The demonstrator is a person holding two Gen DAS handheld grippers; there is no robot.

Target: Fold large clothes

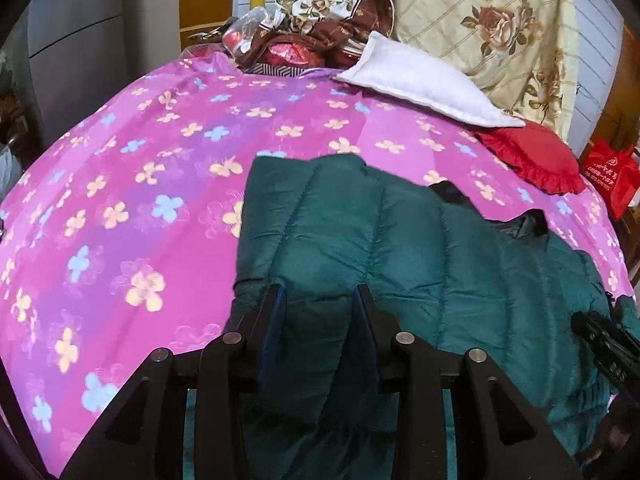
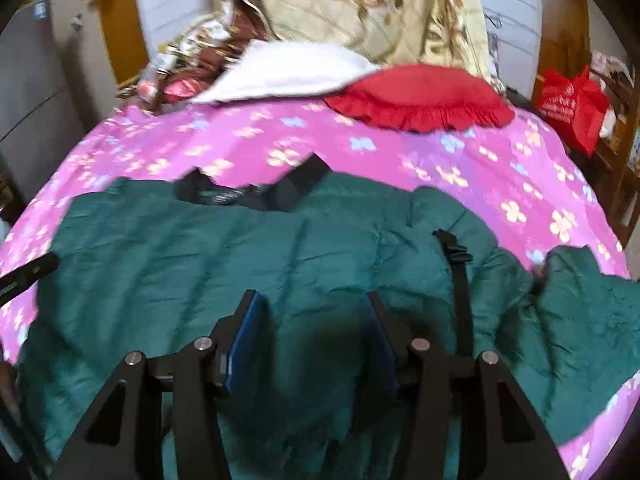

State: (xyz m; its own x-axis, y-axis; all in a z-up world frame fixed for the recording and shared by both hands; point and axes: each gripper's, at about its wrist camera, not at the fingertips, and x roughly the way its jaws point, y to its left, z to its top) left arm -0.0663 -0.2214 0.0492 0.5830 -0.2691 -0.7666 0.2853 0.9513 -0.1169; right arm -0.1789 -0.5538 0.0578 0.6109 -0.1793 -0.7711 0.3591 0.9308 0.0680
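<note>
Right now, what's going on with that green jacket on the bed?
A person is folding a dark green padded jacket spread on the pink flowered bedsheet. The left tool has a fold of the jacket's fabric between its fingers and appears to grip it. The right tool is open just above the jacket's middle, pinching nothing. A white pillow and a red frilled cushion lie at the far end of the bed.

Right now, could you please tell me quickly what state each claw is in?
Left claw: closed on a fold of the green puffer jacket.
Right claw: open above the jacket, holding nothing.
</note>
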